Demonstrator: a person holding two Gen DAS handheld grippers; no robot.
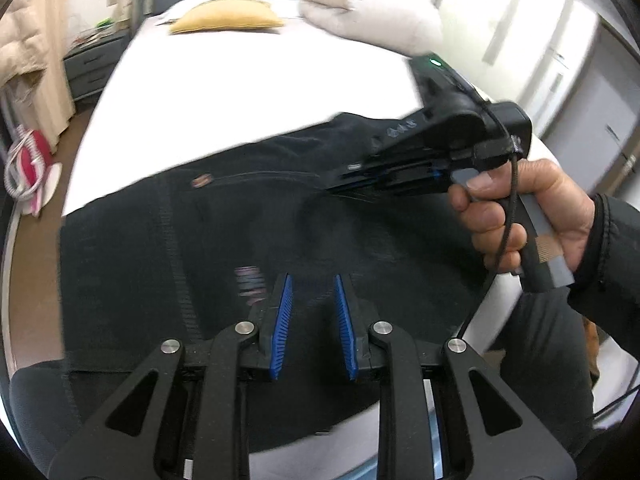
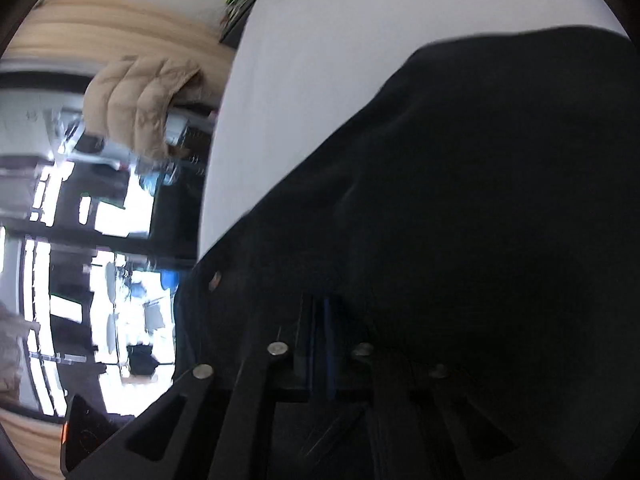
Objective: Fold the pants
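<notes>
Black pants (image 1: 224, 240) lie across the near end of a white bed (image 1: 240, 92); a metal button (image 1: 200, 181) marks the waistband. My left gripper (image 1: 313, 284) is open just above the pants, its blue pads (image 1: 282, 320) apart and empty. My right gripper (image 1: 340, 184), held by a hand, lies on its side at the pants' far right edge with its fingers together on the fabric. In the right wrist view the pants (image 2: 460, 220) fill the frame and the right gripper (image 2: 320, 312) is shut on a fold of the cloth.
A yellow cushion (image 1: 226, 20) and a white pillow (image 1: 372, 20) lie at the head of the bed. A grey nightstand (image 1: 96, 64) and a beige jacket (image 1: 24, 40) stand at left. White wardrobe doors (image 1: 560, 60) stand at right.
</notes>
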